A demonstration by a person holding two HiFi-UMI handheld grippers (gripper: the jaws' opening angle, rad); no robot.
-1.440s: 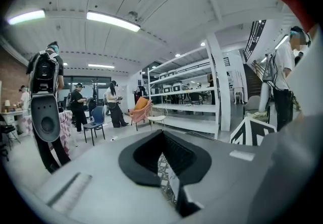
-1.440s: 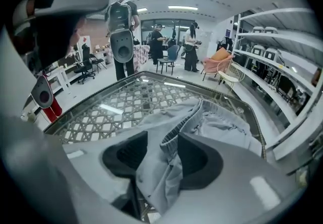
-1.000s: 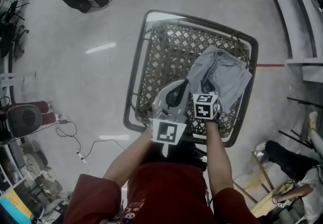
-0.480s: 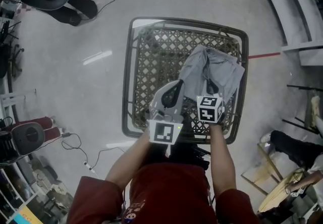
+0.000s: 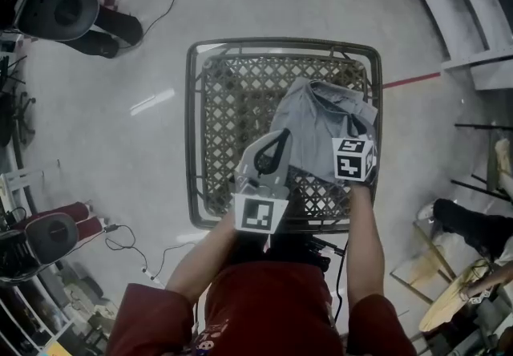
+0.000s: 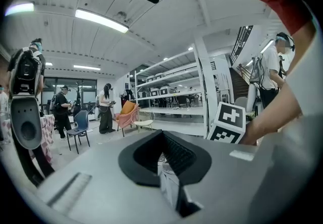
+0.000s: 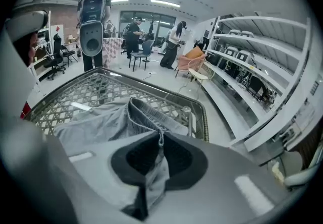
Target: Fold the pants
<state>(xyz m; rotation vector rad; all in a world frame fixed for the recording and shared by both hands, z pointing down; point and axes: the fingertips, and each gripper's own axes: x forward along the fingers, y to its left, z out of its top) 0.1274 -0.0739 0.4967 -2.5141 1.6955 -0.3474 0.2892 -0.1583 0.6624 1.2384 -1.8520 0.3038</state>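
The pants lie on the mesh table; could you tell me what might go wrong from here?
The right gripper has just closed its jaws on a thin fold of the pants, which might slip out. The left gripper is shut and empty, so the cloth may bunch or snag on the mesh table.
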